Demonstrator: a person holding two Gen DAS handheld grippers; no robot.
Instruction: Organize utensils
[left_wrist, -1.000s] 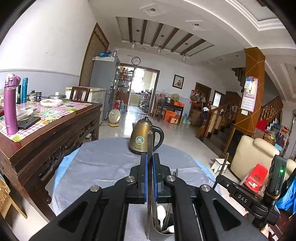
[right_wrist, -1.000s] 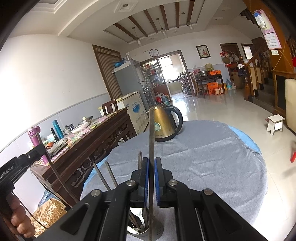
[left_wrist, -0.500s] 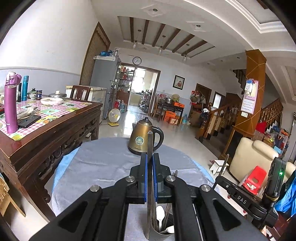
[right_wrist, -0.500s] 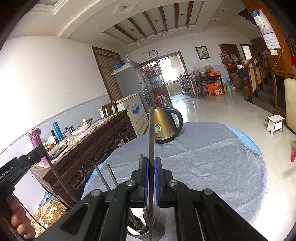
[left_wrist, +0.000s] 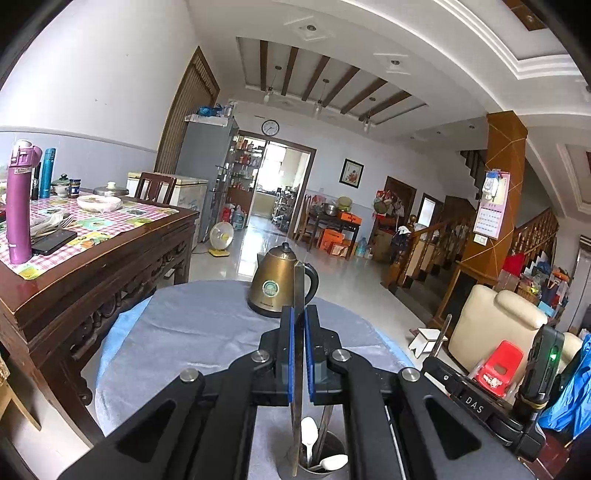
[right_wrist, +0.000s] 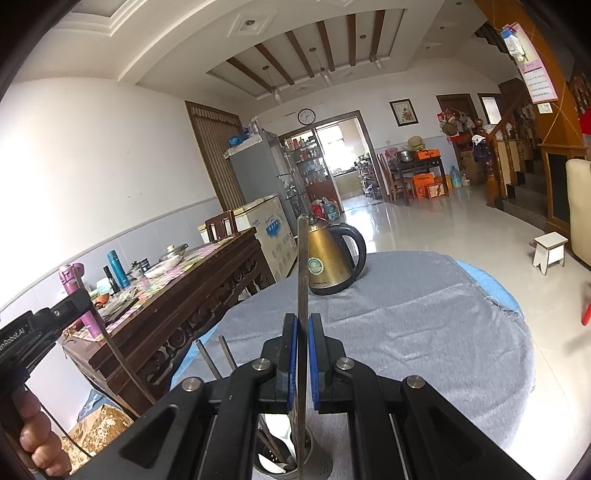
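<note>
Fingers (left_wrist: 286, 354) of both grippers pinch upright metal utensils — above the holder (right_wrist: 317, 458).

Gold kettle (left_wrist: 277, 286) with a black handle sits upright at the far side of the round surface (left_wrist: 192, 332), which has a grey cloth over it. Off to the left there's a dark wooden table (left_wrist: 92, 258) with a checkered cloth, a purple bottle (left_wrist: 20, 206) and a white bowl (left_wrist: 99, 202). Wall clock (left_wrist: 270, 127) over the doorway, cream armchair (left_wrist: 495, 325) on the right.
</note>
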